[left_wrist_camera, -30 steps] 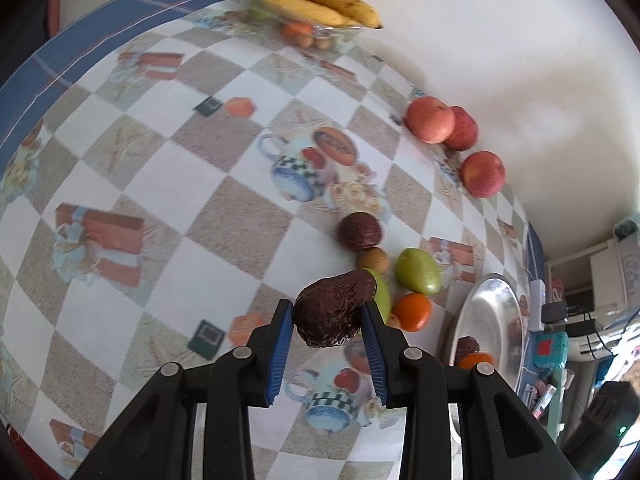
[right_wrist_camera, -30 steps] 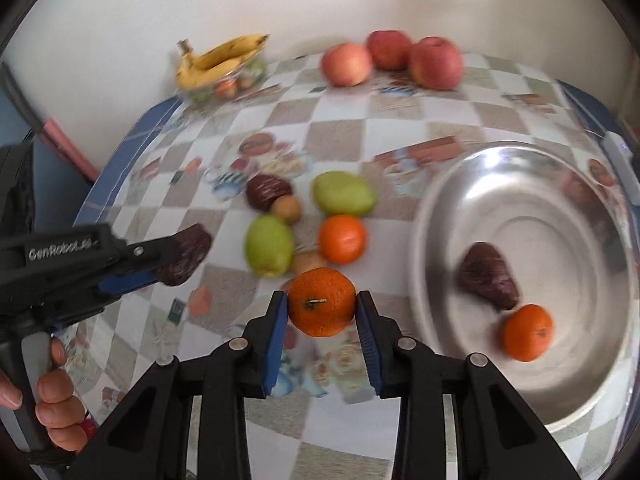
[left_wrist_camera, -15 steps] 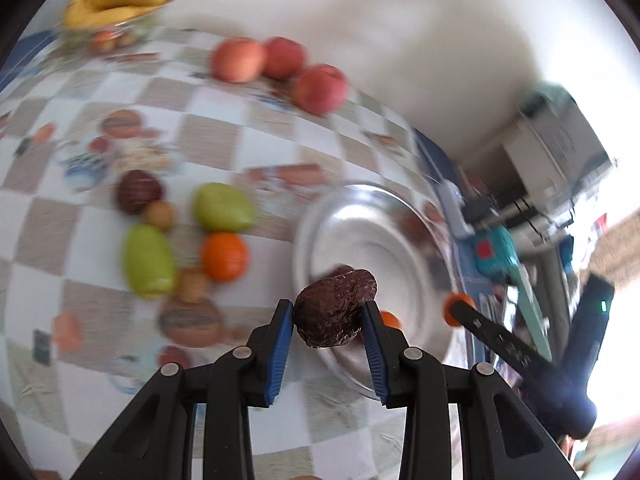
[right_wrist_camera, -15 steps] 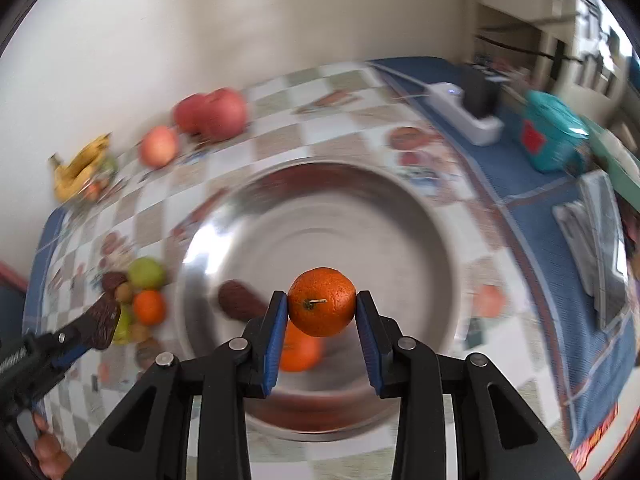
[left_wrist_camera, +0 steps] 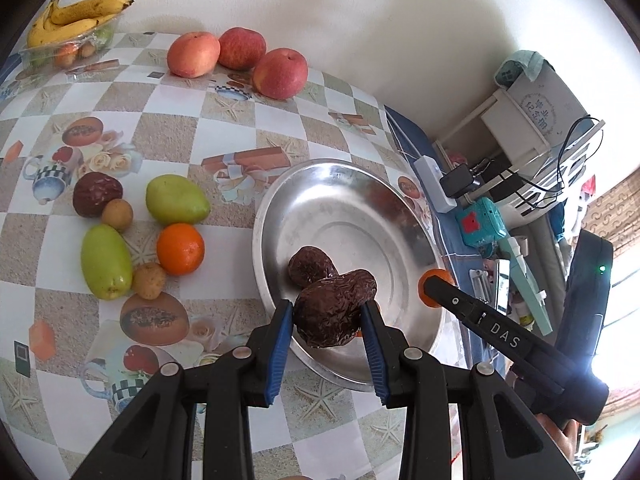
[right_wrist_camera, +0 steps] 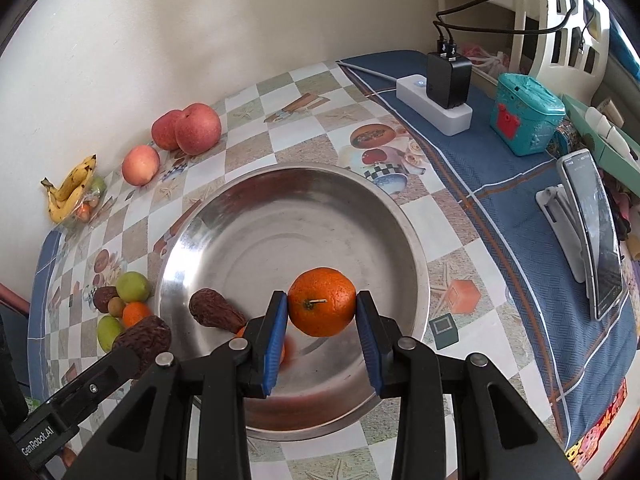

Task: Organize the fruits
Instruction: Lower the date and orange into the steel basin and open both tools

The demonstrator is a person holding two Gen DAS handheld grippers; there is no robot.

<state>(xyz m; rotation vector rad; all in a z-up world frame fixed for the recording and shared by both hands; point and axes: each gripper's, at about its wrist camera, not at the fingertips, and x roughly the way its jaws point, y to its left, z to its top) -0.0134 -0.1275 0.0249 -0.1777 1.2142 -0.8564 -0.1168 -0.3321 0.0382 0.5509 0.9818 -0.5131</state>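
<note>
My left gripper (left_wrist_camera: 326, 332) is shut on a wrinkled dark brown fruit (left_wrist_camera: 334, 308), held above the near rim of the steel bowl (left_wrist_camera: 360, 208). My right gripper (right_wrist_camera: 322, 336) is shut on an orange (right_wrist_camera: 322, 302), held over the bowl (right_wrist_camera: 304, 216). Another dark brown fruit (right_wrist_camera: 214, 312) lies in the bowl, and a second orange (right_wrist_camera: 282, 350) is mostly hidden behind my right fingers. Left of the bowl lie two green fruits (left_wrist_camera: 176, 200), an orange (left_wrist_camera: 180, 248), a dark fruit (left_wrist_camera: 97, 200) and small brown fruits (left_wrist_camera: 117, 214).
Three red apples (left_wrist_camera: 236, 58) and a tray of bananas (left_wrist_camera: 76, 12) sit by the wall. A white power strip with charger (right_wrist_camera: 440, 88), a teal box (right_wrist_camera: 526, 120) and a phone on a stand (right_wrist_camera: 596, 232) stand on the blue cloth at right.
Both grippers have swung from the loose fruit on the left over to the steel bowl, each still holding its fruit. The right one now hovers over the bowl.
</note>
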